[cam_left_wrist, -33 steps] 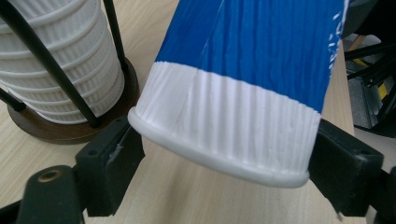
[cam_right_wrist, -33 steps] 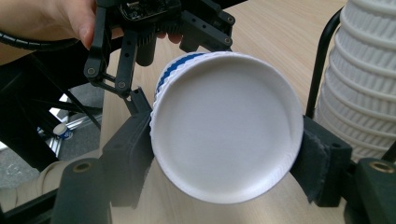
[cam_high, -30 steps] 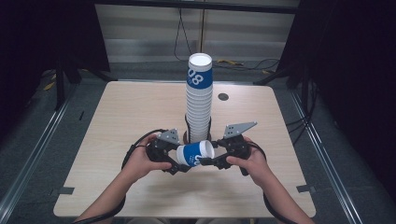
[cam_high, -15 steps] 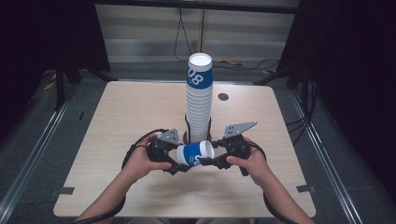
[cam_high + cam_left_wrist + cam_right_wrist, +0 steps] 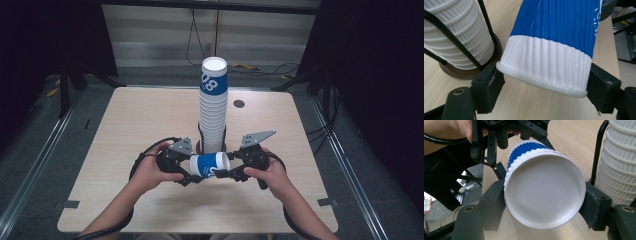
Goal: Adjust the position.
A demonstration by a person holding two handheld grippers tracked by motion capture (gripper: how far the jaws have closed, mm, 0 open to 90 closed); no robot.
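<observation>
A blue and white ribbed paper cup (image 5: 209,164) lies on its side in the air just above the table, held between both grippers. My left gripper (image 5: 192,171) is shut on one end, its jaws pressing either side of the white band by the rolled rim (image 5: 541,83). My right gripper (image 5: 226,169) is shut on the other end, where the cup's flat white round face (image 5: 544,192) looks straight at the camera. The left gripper (image 5: 506,135) and a hand appear beyond the cup in the right gripper view.
A tall stack of white ribbed cups (image 5: 213,105), topped by a blue one, stands in a black wire holder with a round brown base (image 5: 461,72) right behind the grippers. The wooden table (image 5: 140,120) has a small dark hole (image 5: 239,104) at the back.
</observation>
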